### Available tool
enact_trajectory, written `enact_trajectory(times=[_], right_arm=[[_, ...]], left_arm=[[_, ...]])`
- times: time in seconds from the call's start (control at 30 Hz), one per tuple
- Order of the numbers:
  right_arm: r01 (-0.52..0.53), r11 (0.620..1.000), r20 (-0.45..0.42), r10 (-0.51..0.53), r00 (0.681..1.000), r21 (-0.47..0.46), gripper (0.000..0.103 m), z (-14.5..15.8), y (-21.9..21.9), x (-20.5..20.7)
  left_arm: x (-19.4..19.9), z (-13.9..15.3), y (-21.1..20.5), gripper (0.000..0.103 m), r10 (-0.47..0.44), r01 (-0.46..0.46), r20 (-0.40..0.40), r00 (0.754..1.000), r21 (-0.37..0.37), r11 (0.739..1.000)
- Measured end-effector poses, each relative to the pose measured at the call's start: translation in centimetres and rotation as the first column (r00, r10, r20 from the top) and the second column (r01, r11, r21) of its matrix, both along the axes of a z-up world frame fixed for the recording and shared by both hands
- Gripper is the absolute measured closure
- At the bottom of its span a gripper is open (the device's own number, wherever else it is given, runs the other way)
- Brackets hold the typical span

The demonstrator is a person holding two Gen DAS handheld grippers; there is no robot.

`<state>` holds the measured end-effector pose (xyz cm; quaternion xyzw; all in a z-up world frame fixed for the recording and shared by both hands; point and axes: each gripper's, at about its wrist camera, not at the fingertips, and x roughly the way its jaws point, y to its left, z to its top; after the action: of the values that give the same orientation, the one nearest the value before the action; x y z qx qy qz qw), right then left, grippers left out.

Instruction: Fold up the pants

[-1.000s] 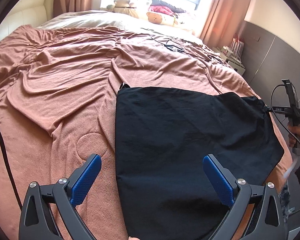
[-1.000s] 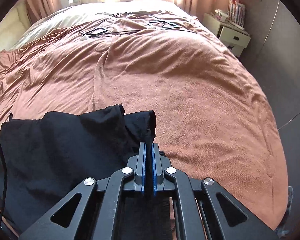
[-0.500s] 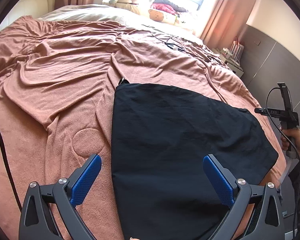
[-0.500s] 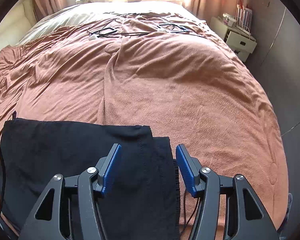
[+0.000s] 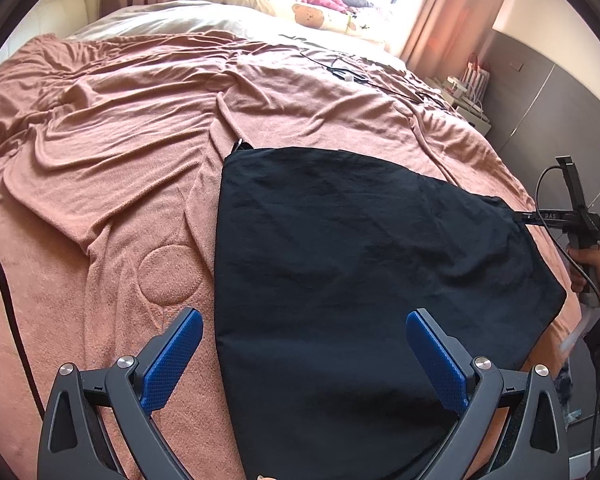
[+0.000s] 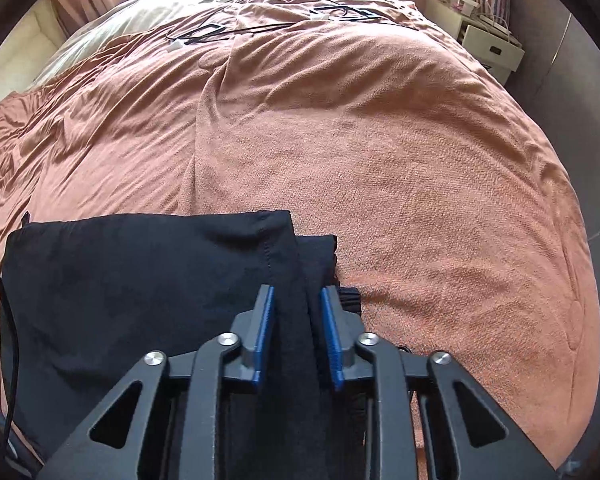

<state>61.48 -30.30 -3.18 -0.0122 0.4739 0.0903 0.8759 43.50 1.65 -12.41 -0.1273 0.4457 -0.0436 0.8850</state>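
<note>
The black cotton pants (image 5: 360, 264) lie already doubled into a flat slab on the rumpled terracotta bedspread (image 5: 100, 168) — likely one more fold left. The left gripper (image 5: 304, 356) hangs wide open; the right gripper (image 6: 298, 312) is closing on the stacked edge, not yet pinching.

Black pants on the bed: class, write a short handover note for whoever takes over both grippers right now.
Left gripper: open wide, holding nothing, hovering over the near end of the black pants.
Right gripper: jaws closing, with the pants' right-side edge between the pads, not yet clamped.
Pants: lying flat on the pink blanket, already folded into a compact panel, layers stacked at the right edge.
Done: at least one fold.
Left: probably finish the right grip, then fold again and tidy the edges.
</note>
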Motion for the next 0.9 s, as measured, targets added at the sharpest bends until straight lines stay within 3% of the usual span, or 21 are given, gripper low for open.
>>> enact_trajectory(times=[0.2, 0.33, 0.43, 0.67, 0.73, 0.77, 0.9], right_arm=[[0.010, 0.994, 0.048, -0.005, 0.999, -0.107, 0.085, 1.3, 1.0, -1.4], [-0.013, 0.998, 0.075, 0.017, 0.997, -0.060, 0.083, 1.8, 1.9, -1.7], [-0.031, 0.998, 0.032, 0.033, 0.999, -0.049, 0.075, 0.7, 2.3, -1.3], [-0.036, 0.999, -0.004, 0.036, 0.999, -0.029, 0.075, -0.6, 1.3, 0.2], [-0.049, 0.998, 0.000, 0.049, 0.999, -0.028, 0.086, -0.5, 1.3, 0.2], [-0.058, 0.998, 0.003, 0.058, 0.998, -0.029, 0.101, -0.3, 1.4, 0.1], [-0.071, 0.997, 0.046, 0.072, 0.996, -0.034, 0.102, 0.9, 1.2, -1.2]], left_arm=[[-0.3, -0.1, 0.5, 0.001, -0.004, 0.005, 0.014, 1.000, -0.054, 0.999], [-0.5, 0.1, 0.9, 0.001, 0.005, -0.002, 0.034, 0.999, -0.076, 0.997], [-0.5, 0.1, 1.0, 0.001, 0.010, -0.006, 0.037, 0.999, -0.082, 0.997], [-0.5, -0.1, 1.6, 0.002, 0.022, -0.018, 0.040, 0.999, -0.104, 0.994], [-0.4, -0.2, 1.7, 0.002, 0.029, -0.026, 0.033, 0.999, -0.095, 0.995], [-0.4, -0.3, 1.7, 0.002, 0.032, -0.029, 0.030, 0.999, -0.094, 0.995], [-0.3, -0.8, 2.1, 0.009, 0.041, -0.040, 0.005, 0.999, -0.100, 0.994]])
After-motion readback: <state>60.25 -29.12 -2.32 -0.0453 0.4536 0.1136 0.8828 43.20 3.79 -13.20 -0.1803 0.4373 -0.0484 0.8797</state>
